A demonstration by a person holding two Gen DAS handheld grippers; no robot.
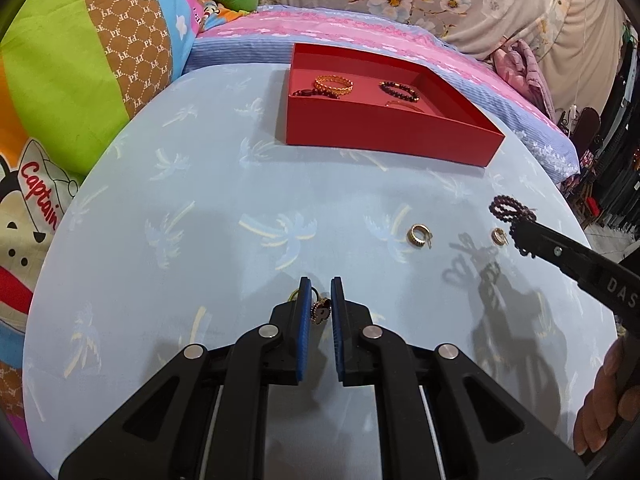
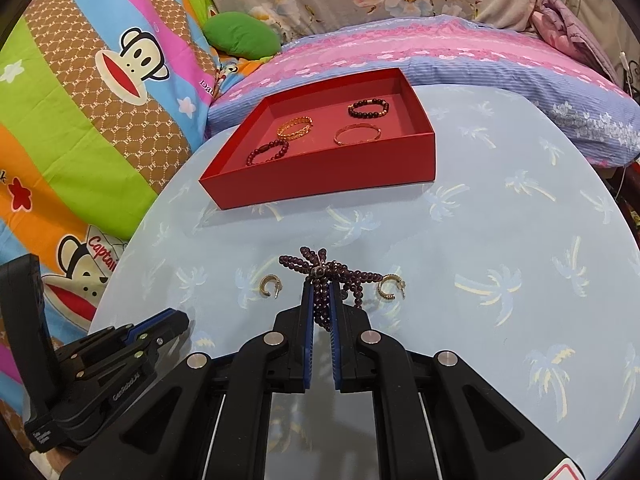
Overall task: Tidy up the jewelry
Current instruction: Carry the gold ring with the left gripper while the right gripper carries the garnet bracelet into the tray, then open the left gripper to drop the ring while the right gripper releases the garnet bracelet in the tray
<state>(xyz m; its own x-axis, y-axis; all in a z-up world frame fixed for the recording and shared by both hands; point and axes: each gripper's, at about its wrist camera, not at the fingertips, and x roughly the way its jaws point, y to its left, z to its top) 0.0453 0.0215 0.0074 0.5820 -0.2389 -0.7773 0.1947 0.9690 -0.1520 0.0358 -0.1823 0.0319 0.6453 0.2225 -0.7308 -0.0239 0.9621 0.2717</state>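
Note:
A red tray at the far side of the table holds several bracelets, beaded and gold. My right gripper is shut on a dark purple bead necklace, lifted above the table. My left gripper rests low on the table, jaws narrowly apart around a small gold ring with a dark flower charm; whether it grips is unclear. Two gold hoop earrings lie on the cloth.
The round table wears a light blue palm-print cloth. Colourful cartoon pillows lie to the left, and a pink and blue pillow and floral bedding behind the tray.

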